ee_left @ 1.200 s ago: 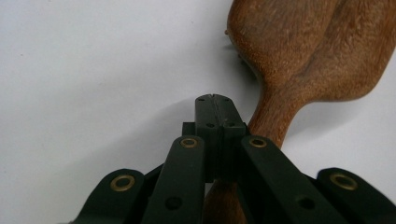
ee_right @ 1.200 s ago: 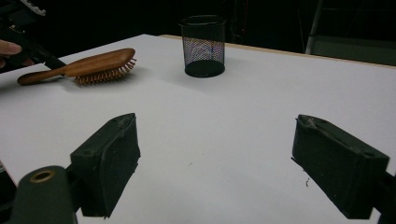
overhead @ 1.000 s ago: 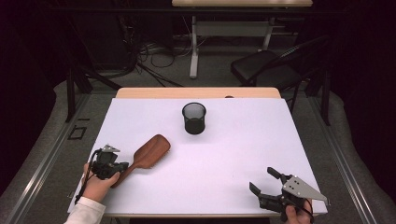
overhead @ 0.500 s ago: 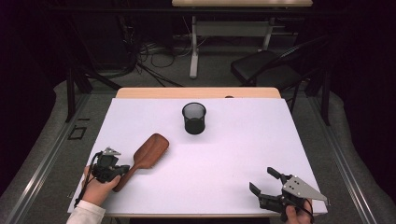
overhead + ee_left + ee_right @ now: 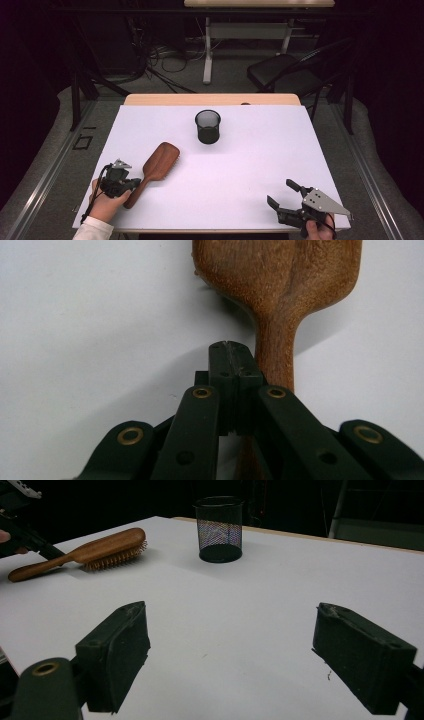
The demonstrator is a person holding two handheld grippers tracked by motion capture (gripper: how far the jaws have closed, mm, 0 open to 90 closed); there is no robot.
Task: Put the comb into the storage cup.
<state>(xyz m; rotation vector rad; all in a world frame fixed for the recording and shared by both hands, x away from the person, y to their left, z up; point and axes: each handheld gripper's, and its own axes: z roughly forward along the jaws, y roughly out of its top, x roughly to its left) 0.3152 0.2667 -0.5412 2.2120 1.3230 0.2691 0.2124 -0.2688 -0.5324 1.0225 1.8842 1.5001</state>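
— White table [image 5: 250,200] under us: our left gripper [image 5: 131,182], jaws clenched empty, sits beside the wooden hairbrush [image 5: 155,165] handle near the left edge.

— Stiff, light, smooth; we'd grasp the narrow handle. Right gripper [image 5: 284,197] gapes empty.

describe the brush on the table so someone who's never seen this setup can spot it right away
On the white table, look at the near left part, just ahead of the left gripper, whose shut jaws sit beside the handle. The hairbrush lies bristles down, handle towards the person. It is brown wood, flat and paddle-shaped, unlike the upright black mesh cup farther back.
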